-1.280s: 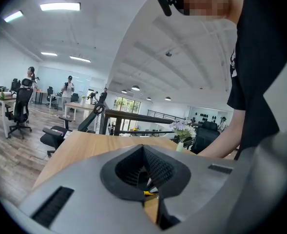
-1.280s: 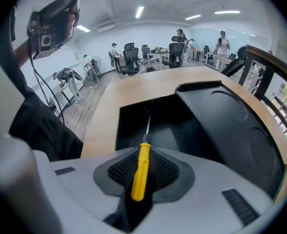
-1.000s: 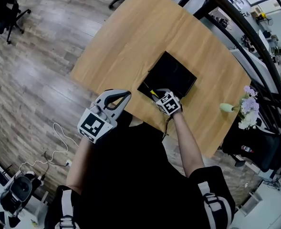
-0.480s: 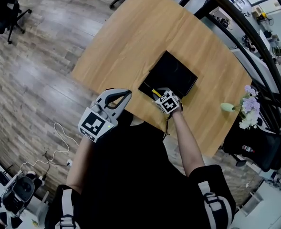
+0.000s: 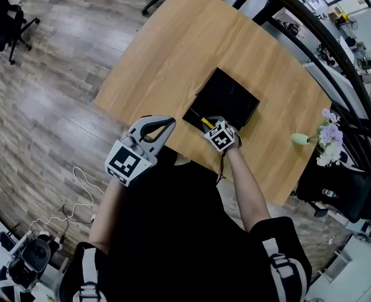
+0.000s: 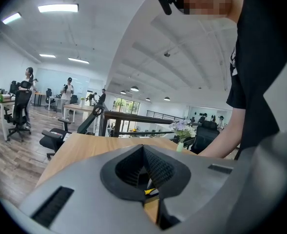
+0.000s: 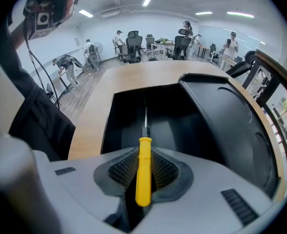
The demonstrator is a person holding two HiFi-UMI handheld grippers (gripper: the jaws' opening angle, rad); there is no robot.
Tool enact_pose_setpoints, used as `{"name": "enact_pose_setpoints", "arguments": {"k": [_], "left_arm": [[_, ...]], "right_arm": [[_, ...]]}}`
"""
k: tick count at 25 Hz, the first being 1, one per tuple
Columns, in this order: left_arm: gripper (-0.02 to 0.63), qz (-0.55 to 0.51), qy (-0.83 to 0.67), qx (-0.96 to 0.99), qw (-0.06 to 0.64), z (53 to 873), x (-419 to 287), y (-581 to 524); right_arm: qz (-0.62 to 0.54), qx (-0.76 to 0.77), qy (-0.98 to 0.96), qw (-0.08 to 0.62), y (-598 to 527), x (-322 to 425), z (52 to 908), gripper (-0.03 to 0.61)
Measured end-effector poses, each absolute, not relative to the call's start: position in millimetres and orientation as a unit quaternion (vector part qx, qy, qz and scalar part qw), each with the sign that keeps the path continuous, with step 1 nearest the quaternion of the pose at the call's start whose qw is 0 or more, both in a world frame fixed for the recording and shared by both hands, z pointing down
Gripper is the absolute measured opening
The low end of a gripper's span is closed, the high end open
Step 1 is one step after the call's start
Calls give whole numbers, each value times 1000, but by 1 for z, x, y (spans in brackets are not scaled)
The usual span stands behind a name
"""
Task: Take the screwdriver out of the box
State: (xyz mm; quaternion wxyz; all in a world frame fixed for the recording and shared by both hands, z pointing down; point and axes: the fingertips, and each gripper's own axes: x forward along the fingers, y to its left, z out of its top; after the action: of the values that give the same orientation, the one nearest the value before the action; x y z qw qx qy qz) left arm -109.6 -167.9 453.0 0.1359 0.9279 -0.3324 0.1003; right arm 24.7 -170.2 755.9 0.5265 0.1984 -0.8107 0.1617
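Observation:
A black box (image 5: 226, 96) lies open on the wooden table (image 5: 172, 49), its tray (image 7: 128, 113) towards me and its lid (image 7: 231, 126) folded out beyond. My right gripper (image 5: 209, 126) is at the box's near edge, shut on the yellow handle of the screwdriver (image 7: 143, 172). The thin metal shaft (image 7: 145, 115) points out over the tray's inside. The yellow handle (image 5: 205, 122) also shows in the head view. My left gripper (image 5: 168, 123) hovers off the table's near edge, left of the box, shut with nothing between its fingertips (image 6: 143, 150).
A small vase of flowers (image 5: 327, 137) stands near the table's right edge. A black railing (image 5: 336, 49) runs behind the table. Office chairs (image 5: 2, 11) and a white cable (image 5: 78, 187) are on the wood floor to the left. People stand at distant desks.
The right gripper keeps its hold on the screwdriver at the box's near edge. The left gripper has barely drifted; only the view has shifted a little.

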Motion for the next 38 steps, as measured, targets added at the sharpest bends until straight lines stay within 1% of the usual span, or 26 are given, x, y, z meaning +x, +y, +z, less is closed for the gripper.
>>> {"name": "enact_pose_setpoints", "arguments": {"k": [8,17,29,38], "left_arm": [[21,97,-315,935,129,449,-102,-169],[21,94,-283,947,119,443,-88,-173],[21,88,-238,961,106,439,-63,-172],[21,89,-206,968,114,445,-54,-173]], "right_arm": [[148,234,-809,518,-171,29,746,87],[165,305,-808,477,-179,42,720,87],[150,369,-806,438,-179,64,680,87],[183,425,-813,354,-180,71,638,87]]}}
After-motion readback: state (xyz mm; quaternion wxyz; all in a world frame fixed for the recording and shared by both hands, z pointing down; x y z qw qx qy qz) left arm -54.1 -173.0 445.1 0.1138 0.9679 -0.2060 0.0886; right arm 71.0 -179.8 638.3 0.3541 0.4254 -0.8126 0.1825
